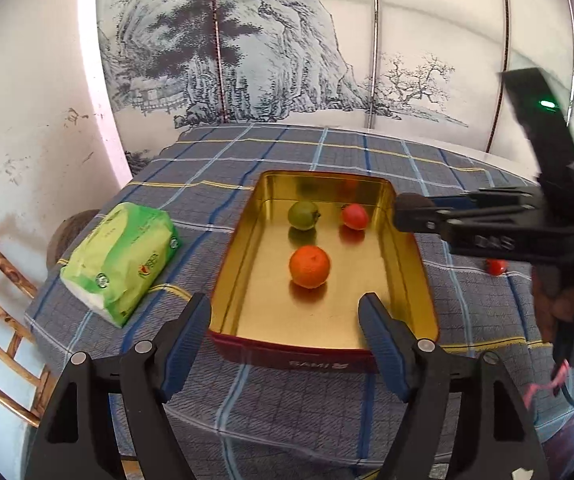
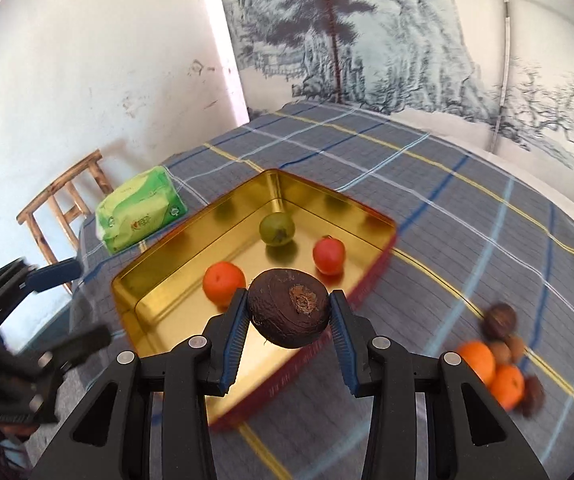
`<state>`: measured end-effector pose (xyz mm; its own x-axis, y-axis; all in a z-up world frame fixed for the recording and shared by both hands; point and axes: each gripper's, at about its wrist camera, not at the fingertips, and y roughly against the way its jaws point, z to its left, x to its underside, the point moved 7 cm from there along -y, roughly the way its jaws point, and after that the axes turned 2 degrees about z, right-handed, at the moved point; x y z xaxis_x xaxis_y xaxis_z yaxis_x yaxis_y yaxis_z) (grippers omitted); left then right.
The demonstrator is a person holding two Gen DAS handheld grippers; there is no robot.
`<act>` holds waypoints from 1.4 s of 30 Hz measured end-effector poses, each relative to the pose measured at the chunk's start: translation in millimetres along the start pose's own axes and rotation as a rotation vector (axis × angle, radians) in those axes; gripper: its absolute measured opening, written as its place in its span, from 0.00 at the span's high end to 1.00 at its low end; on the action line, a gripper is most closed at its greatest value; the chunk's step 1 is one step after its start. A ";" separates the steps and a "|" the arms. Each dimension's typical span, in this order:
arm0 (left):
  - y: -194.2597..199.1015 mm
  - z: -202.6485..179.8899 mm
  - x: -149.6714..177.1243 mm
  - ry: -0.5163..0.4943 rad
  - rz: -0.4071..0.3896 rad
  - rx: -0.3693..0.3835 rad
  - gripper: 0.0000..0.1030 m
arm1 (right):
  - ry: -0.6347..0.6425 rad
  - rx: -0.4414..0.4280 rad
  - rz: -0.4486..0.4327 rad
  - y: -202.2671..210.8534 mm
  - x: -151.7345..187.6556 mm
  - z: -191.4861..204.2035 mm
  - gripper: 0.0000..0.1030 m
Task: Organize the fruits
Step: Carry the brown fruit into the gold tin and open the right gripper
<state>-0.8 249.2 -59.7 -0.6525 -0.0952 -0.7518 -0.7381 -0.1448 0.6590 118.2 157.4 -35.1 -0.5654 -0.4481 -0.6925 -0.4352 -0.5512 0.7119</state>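
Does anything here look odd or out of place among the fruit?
Yes. The dark brown wrinkled fruit gripped in the right tongs looks shrivelled beside the smooth orange, green fruit and red fruit in the gold tin tray. Otherwise nothing looks spilled.

Brown fruit [image 2: 289,312]: dark, round and wrinkly, pinched between two blue pads above the tin's near edge.
Tin [image 2: 159,256]: gold inside, red outside, open.
In the tin: orange [image 2: 223,282], green fruit [image 2: 277,229], red fruit [image 2: 329,255].
Right pile [image 2: 501,364]: oranges and brown fruits, blurry.
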 end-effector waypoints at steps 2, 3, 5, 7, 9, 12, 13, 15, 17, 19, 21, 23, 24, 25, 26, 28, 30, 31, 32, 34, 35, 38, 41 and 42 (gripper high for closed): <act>0.0 3.3 1.4 0.002 -0.001 -0.005 0.30 | 0.002 -0.007 0.018 -11.7 -4.8 1.3 0.60; -0.6 5.3 2.0 0.005 0.000 -0.007 0.30 | 0.007 -0.008 0.030 -19.3 -7.3 3.3 0.60; -2.6 8.1 2.8 0.010 0.003 -0.011 0.30 | 0.019 -0.004 0.048 -29.4 -9.5 5.6 0.60; -4.2 10.6 3.4 0.018 0.006 -0.007 0.30 | 0.024 0.002 0.067 -40.4 -11.1 5.7 0.60; -5.3 13.3 4.1 0.020 0.008 -0.008 0.29 | 0.024 0.007 0.083 -49.0 -12.4 4.4 0.60; -6.4 16.1 4.5 0.023 0.006 -0.016 0.28 | 0.024 0.014 0.105 -60.6 -13.0 2.2 0.60; -6.7 17.0 4.4 0.023 0.005 -0.018 0.28 | 0.024 0.018 0.113 -64.6 -13.3 1.6 0.60; -7.2 18.8 5.0 0.024 0.004 -0.023 0.27 | 0.025 0.024 0.121 -70.1 -14.0 1.7 0.60; -7.8 20.2 5.4 0.025 0.003 -0.027 0.26 | 0.023 0.027 0.129 -75.4 -14.7 1.6 0.60; -8.3 21.0 5.6 0.025 0.004 -0.029 0.25 | 0.023 0.032 0.136 -80.1 -15.5 2.1 0.60; -9.0 22.6 6.2 0.024 0.004 -0.035 0.25 | 0.022 0.037 0.142 -84.4 -16.3 2.4 0.60; -9.6 23.1 6.7 0.024 0.006 -0.035 0.25 | 0.019 0.037 0.147 -88.4 -17.2 3.1 0.60; -9.9 23.2 7.0 0.023 0.007 -0.034 0.24 | 0.018 0.038 0.148 -89.8 -17.6 3.6 0.60; -10.3 23.9 7.1 0.023 0.008 -0.036 0.24 | 0.018 0.042 0.149 -90.9 -17.6 3.9 0.60; -10.7 24.1 7.7 0.021 0.009 -0.039 0.23 | 0.019 0.047 0.150 -92.1 -18.1 4.1 0.60; -10.7 23.9 8.5 0.019 0.010 -0.040 0.23 | 0.017 0.050 0.152 -93.7 -19.0 4.5 0.60; -10.9 24.1 8.9 0.021 0.009 -0.040 0.22 | 0.013 0.054 0.153 -94.7 -19.7 4.6 0.60; -11.1 23.8 9.0 0.022 0.009 -0.039 0.22 | 0.012 0.057 0.152 -95.1 -20.4 4.3 0.60; -11.2 23.6 9.2 0.023 0.011 -0.038 0.22 | 0.009 0.059 0.152 -95.5 -21.0 4.1 0.60; -11.2 23.9 10.4 0.022 0.011 -0.038 0.22 | 0.001 0.058 0.151 -96.1 -22.1 3.4 0.60; -11.3 23.9 10.8 0.021 0.011 -0.038 0.22 | -0.001 0.060 0.150 -96.0 -22.7 3.0 0.60; -11.5 24.3 11.6 0.021 0.012 -0.038 0.21 | -0.006 0.060 0.148 -95.6 -24.8 2.8 0.59; -11.9 24.4 13.6 0.019 0.013 -0.037 0.21 | -0.014 0.058 0.136 -93.5 -28.0 3.3 0.59; -12.2 24.7 14.5 0.018 0.014 -0.037 0.21 | -0.011 0.058 0.130 -92.4 -29.2 4.1 0.59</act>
<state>-5.5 273.9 -78.0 -0.6595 -0.1157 -0.7428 -0.7216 -0.1793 0.6687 172.0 224.3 -80.1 -0.6274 -0.5051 -0.5926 -0.3973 -0.4469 0.8015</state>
